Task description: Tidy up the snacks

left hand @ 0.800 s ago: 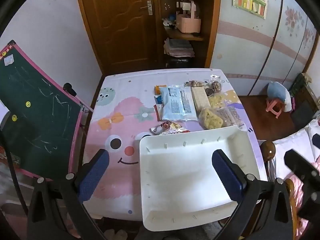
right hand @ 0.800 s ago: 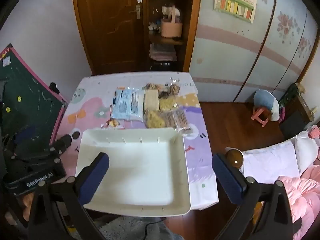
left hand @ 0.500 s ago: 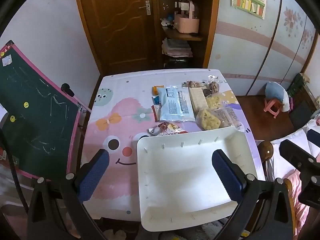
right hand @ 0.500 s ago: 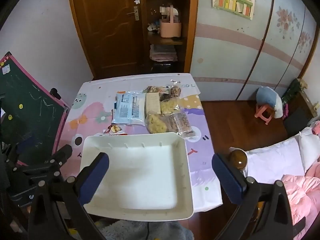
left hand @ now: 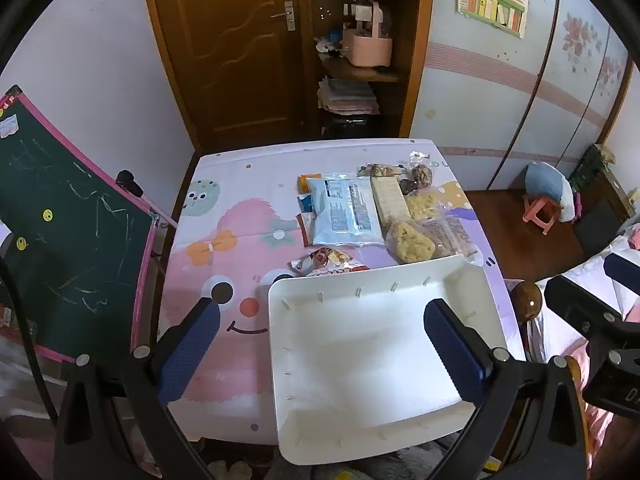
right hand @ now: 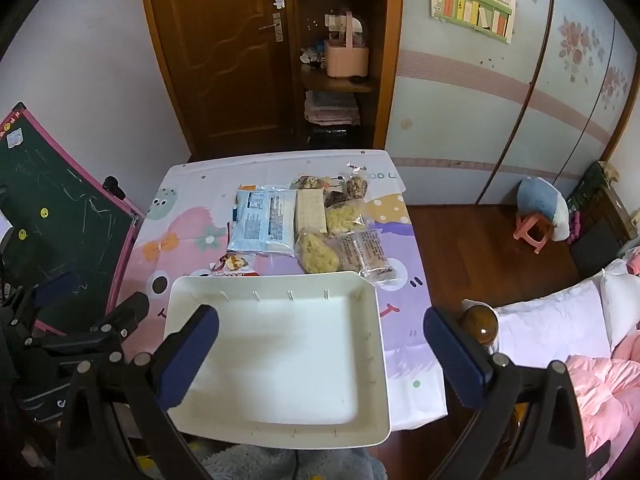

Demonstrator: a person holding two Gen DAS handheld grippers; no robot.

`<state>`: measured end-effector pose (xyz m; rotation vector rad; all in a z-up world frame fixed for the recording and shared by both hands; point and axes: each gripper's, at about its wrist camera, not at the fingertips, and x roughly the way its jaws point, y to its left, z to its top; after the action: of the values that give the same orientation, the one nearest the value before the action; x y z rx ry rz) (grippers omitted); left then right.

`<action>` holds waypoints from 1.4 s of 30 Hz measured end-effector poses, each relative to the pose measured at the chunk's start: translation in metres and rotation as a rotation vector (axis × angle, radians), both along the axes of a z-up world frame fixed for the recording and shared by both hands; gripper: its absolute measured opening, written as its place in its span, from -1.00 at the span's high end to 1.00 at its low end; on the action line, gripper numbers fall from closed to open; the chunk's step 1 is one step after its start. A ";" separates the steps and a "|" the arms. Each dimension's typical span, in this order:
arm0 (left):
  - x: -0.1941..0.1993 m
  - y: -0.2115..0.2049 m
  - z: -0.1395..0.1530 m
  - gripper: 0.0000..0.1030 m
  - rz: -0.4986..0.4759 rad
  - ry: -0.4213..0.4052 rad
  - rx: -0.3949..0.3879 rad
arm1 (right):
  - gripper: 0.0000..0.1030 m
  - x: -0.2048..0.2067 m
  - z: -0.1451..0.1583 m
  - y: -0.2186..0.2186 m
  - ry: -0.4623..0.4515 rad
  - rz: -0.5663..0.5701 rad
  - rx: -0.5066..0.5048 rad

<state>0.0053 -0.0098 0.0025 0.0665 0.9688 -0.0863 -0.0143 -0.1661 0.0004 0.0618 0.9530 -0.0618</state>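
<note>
A white tray (left hand: 360, 292) (right hand: 276, 282) lies empty at the near edge of the table (left hand: 240, 248). Beyond it sit several snack packs: a pale blue packet (left hand: 346, 210) (right hand: 262, 220), a tan bar (left hand: 388, 200), a yellow crumbly bag (left hand: 410, 242) (right hand: 318, 254), a clear printed bag (right hand: 366, 252) and a small red pack (left hand: 324, 260) (right hand: 230, 264) against the tray's far rim. My left gripper (left hand: 324, 354) hangs open, high above the tray's near left part. My right gripper (right hand: 320, 360) is open above the tray's right side. Neither holds anything.
A green chalkboard with a pink frame (left hand: 60, 232) leans at the table's left. A brown door (left hand: 228, 48) and corner shelf (left hand: 360, 56) stand behind. A pink stool (right hand: 534, 232) and a bed with white and pink bedding (right hand: 560, 332) are on the right.
Both grippers drew back and rose a little, so the table and tray look slightly smaller and farther. The jaws stayed wide and nothing on the table moved.
</note>
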 end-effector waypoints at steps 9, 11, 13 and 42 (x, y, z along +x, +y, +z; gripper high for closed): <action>0.000 -0.010 0.003 -0.96 -0.024 0.009 -0.004 | -0.99 0.002 0.000 -0.004 -0.003 0.002 -0.007; 0.002 -0.009 0.003 -0.96 -0.026 0.011 -0.006 | -0.99 0.002 -0.001 -0.004 0.000 0.000 -0.007; 0.002 -0.011 0.005 -0.96 -0.026 0.009 -0.007 | -0.99 0.001 -0.001 -0.007 0.003 -0.003 0.002; 0.003 -0.014 0.008 -0.96 -0.014 0.011 -0.014 | -0.98 0.003 0.000 -0.019 -0.005 0.055 -0.013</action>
<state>0.0081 -0.0241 0.0108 0.0603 0.9790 -0.1060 -0.0114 -0.1855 -0.0001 0.0240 0.9485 -0.0173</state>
